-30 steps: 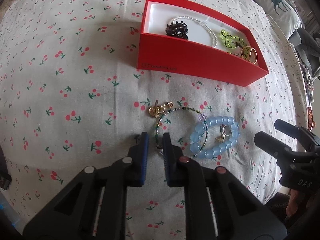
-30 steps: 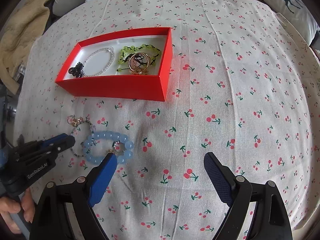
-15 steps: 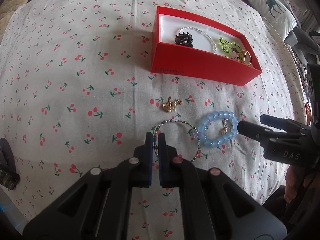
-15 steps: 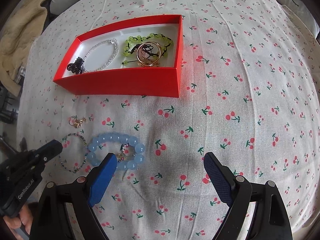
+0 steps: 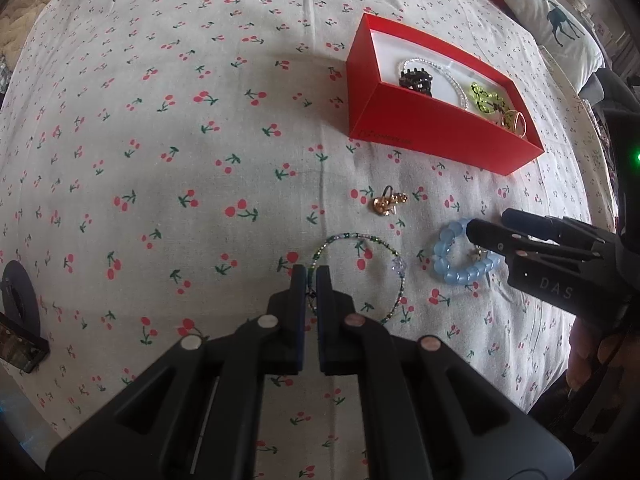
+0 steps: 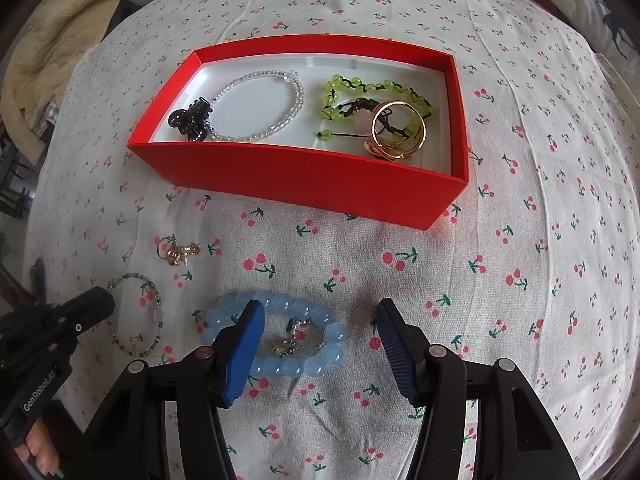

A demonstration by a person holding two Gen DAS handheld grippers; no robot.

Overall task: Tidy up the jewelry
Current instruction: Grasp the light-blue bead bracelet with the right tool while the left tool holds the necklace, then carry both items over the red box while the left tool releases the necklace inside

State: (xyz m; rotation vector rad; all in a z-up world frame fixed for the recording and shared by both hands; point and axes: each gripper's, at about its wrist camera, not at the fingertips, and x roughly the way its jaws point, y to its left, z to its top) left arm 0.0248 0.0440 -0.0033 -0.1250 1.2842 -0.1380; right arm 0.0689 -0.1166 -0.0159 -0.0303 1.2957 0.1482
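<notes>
**Grippers over loose bracelets on a cherry-print cloth**

Left wrist view: the left gripper pinches the thin green seed-bead bracelet lying on the white cherry-print tablecloth, near the red cardboard box.

Right wrist view: the right gripper hangs spread wide over the chunky pale-blue bead bracelet, just in front of the box.

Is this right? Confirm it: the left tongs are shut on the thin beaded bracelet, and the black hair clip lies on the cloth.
One error: the hair clip lies inside the red box, as the right wrist view shows. The left tongs are indeed shut on the thin beaded bracelet.
</notes>
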